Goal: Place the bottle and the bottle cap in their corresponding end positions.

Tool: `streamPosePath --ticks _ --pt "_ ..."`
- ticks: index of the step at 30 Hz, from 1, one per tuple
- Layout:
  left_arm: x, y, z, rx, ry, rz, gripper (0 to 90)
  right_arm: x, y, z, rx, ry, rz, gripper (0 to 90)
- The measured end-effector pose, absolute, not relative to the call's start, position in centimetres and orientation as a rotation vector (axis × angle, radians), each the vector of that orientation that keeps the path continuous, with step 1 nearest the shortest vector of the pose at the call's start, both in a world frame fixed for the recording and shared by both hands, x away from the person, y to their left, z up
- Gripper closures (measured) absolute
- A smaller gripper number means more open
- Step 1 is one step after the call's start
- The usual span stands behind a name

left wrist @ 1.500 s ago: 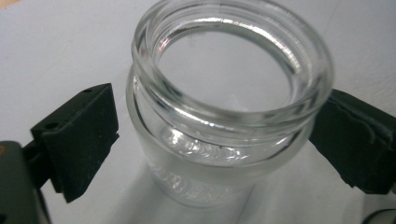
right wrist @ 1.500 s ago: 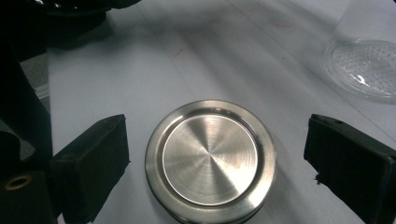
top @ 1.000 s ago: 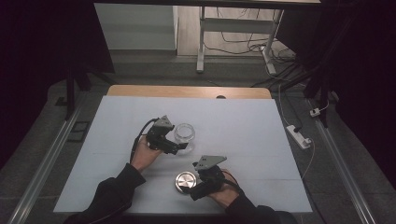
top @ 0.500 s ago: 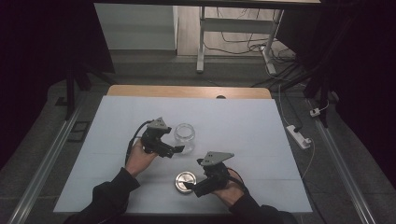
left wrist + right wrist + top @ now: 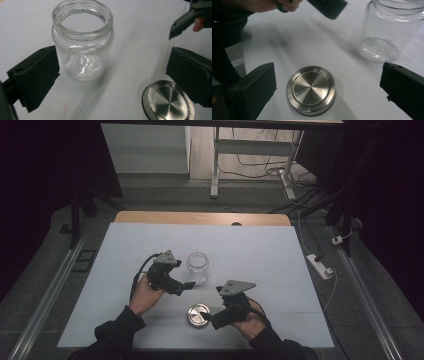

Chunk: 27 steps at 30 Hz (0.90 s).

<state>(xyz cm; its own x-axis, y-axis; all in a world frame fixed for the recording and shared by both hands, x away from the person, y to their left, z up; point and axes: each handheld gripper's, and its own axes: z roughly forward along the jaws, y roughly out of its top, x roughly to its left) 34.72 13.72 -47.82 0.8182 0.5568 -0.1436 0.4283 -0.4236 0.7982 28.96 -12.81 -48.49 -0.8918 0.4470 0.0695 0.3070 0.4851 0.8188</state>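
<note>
The table (image 5: 280, 250) is the largest thing, white-topped with a wooden strip along its far edge; the high view takes in all of it, along with dark floor, cables and a metal frame beyond, which neither gripper view reaches.

On it, near the middle, stands the jar (image 5: 197, 265), clear glass, upright, mouth uncovered; from above it is a small pale ring; the left gripper view brings it close (image 5: 82, 42) and shows a threaded neck and a dimpled base; the right gripper view catches its lower body and base at the upper right (image 5: 390, 32).

The left gripper (image 5: 186, 285) is held just left of the jar, pointing toward it; its own view shows the jaws spread wide and holding nothing, one jaw just beside the jar's side, whether touching I cannot tell, the other well to the right above the lid.

The right gripper (image 5: 207, 318) sits nearer the table's front edge; its view shows its jaws wide apart and empty, set on either side of the lid without touching it.

The lid (image 5: 198, 315) lies flat on the table in front of the jar, apart from it; from above it is a small metal disc; the right gripper view shows its brushed steel face with a raised centre (image 5: 311, 90); the left gripper view cuts it off at the lower right (image 5: 168, 101).
</note>
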Motion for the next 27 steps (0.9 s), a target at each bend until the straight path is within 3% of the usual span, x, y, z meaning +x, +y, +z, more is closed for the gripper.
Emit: streamPosePath --ticks 27 --pt "30.2 15.5 -47.6 2.103 0.712 0.183 0.0 29.0 -14.2 -48.0 0.704 2.532 1.347 0.0"
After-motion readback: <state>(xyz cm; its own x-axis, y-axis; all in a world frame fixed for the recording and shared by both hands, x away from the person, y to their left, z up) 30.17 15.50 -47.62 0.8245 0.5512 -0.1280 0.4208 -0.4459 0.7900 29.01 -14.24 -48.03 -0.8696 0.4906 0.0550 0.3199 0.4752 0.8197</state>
